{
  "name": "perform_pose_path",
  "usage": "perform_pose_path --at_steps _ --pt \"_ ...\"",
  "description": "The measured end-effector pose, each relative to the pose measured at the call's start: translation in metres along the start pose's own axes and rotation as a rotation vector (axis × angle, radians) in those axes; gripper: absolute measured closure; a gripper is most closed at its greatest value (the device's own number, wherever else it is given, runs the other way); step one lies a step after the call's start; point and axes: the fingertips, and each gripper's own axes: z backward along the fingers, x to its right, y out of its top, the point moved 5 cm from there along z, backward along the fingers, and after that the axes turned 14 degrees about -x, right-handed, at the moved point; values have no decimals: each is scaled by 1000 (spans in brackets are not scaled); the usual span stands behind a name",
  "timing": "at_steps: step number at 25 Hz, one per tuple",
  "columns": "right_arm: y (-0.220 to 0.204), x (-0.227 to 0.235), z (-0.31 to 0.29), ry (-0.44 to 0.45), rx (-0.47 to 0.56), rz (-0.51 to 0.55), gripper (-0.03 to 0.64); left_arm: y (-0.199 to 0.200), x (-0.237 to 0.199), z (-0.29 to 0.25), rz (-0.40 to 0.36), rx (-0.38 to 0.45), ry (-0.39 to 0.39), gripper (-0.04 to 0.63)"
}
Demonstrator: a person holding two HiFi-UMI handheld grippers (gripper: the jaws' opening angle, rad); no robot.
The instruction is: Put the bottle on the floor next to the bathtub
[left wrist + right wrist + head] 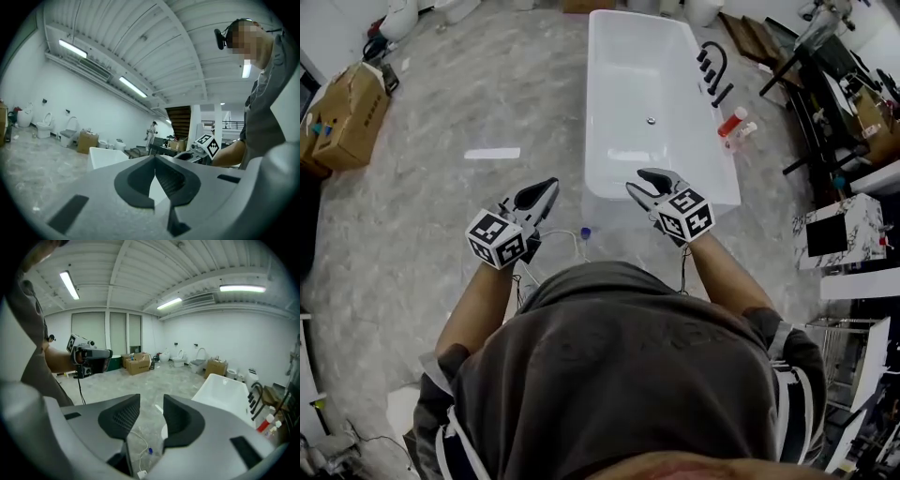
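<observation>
Head view puts the bottle [732, 122] at about 2 o'clock from the right gripper [651, 184], well apart, by the faucet [713, 70] at the right rim of the tub [594, 94]; whether it is on the rim or just off it I cannot tell, and it seems upright, top toward 1 o'clock. That gripper is the nearer, jaws apart with nothing between them, while the left gripper [546, 193] is clenched on nothing. No label on the bottle is readable; the grippers' cubes show only square markers.

White bathtub [619, 84], red bottle [733, 123], grey-veined marble floor [487, 94].
</observation>
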Motion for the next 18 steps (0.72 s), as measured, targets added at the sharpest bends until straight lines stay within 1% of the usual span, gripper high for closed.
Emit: perform_pose_path --at_steps 3,5,7,9,10,13,15,18 --pt "13 9 30 -8 120 -21 486 21 1 4 -32 5 20 589" --pt "20 10 48 -9 213 -33 509 30 1 8 -33 17 25 589" --pt "28 9 60 -21 291 -35 563 36 -1 14 -20 37 30 589" --pt "34 8 66 -25 347 -44 612 40 -1 21 -18 49 37 589" --pt "35 7 67 -23 366 -52 623 40 0 23 -23 52 39 589" --pt "34 6 67 3 392 -93 624 40 5 26 -30 61 32 589" --pt "31 5 64 27 390 -122 624 37 8 26 -29 62 27 589" --pt "24 5 63 42 380 -133 624 34 12 24 -27 54 22 589"
